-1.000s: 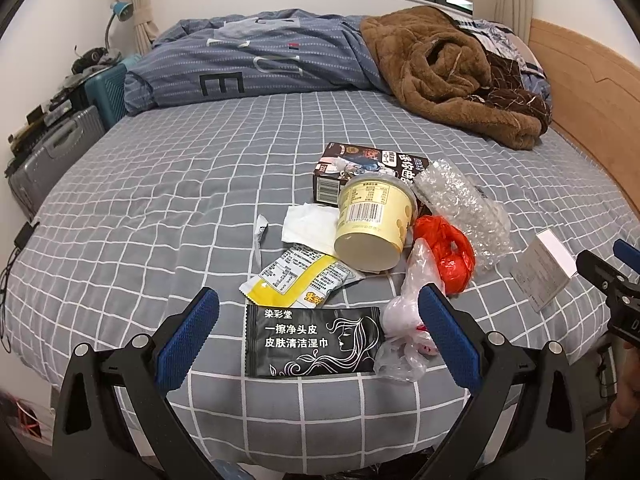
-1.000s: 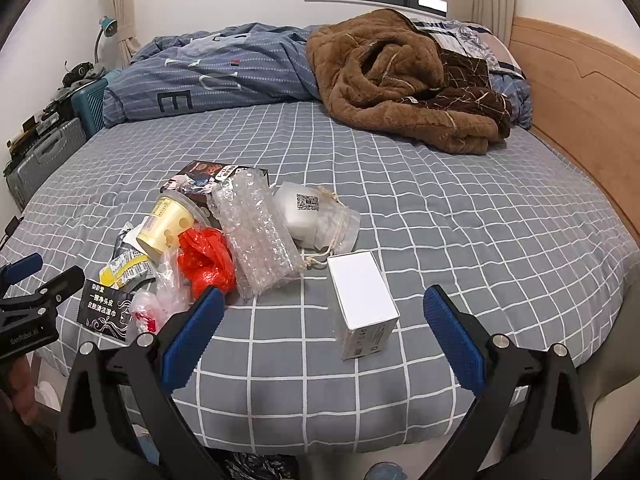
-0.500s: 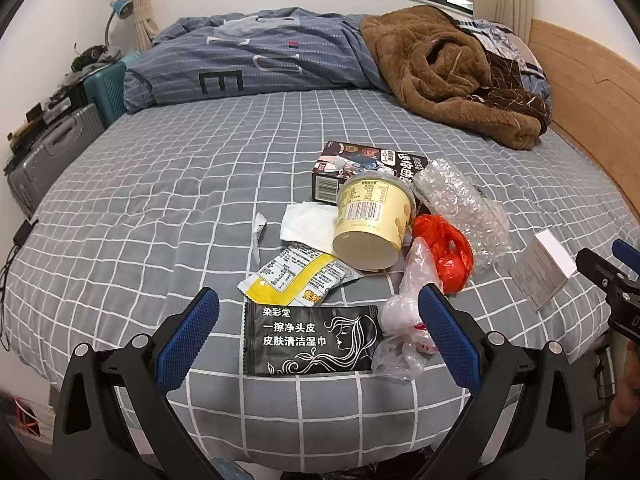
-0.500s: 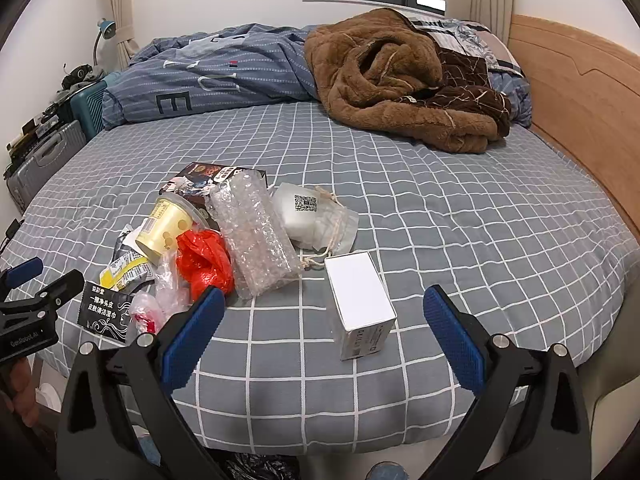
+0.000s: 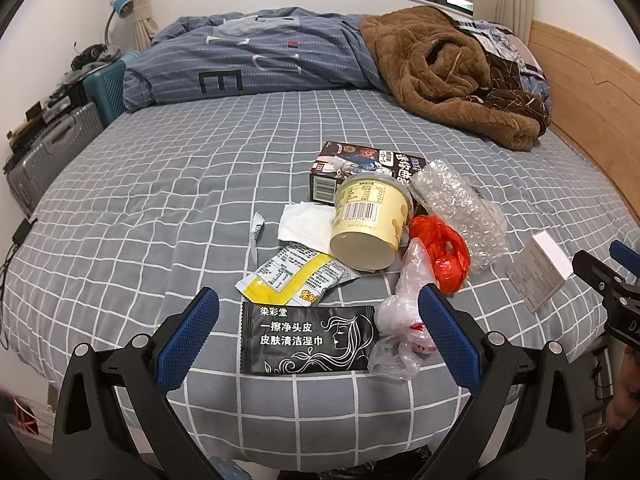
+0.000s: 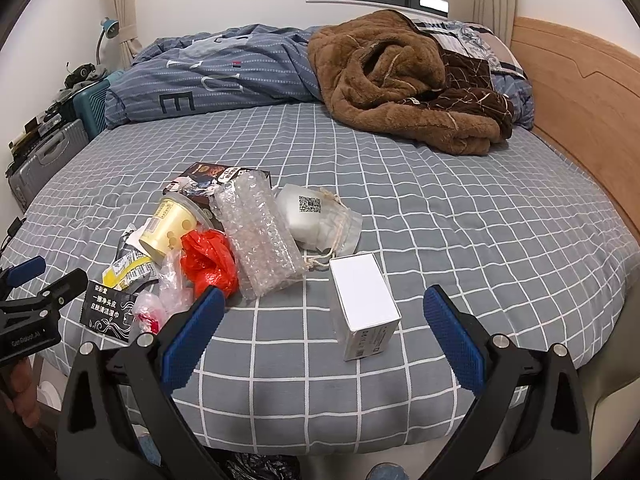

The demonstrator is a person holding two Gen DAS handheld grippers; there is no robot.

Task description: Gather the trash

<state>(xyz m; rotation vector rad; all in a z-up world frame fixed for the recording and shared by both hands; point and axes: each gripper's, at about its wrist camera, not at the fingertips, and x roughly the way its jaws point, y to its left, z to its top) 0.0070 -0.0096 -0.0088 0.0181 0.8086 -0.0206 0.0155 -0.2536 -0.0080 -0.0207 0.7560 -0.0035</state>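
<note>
Trash lies in a heap on the grey checked bed. In the left wrist view a black wipes sachet [image 5: 306, 339] lies between the open fingers of my left gripper [image 5: 318, 336], with a clear plastic bag [image 5: 400, 332] beside it. Behind them lie a yellow snack wrapper [image 5: 294, 276], a yellow cup on its side [image 5: 370, 226], a white napkin [image 5: 306, 224], a red bag [image 5: 442, 254], bubble wrap [image 5: 460, 210] and a dark carton [image 5: 360, 166]. My right gripper [image 6: 320, 332] stands open before a white box [image 6: 364, 306]; a drawstring pouch [image 6: 320, 216] sits further back.
A brown fleece blanket [image 6: 404, 80] and a blue striped duvet [image 6: 224, 72] are piled at the far side of the bed. A wooden headboard [image 6: 588, 108] runs along the right. Suitcases [image 5: 48, 152] stand on the left. The bed's front edge is just below both grippers.
Both views have shifted very slightly closer to the trash; no object moved and both grippers stay open.
</note>
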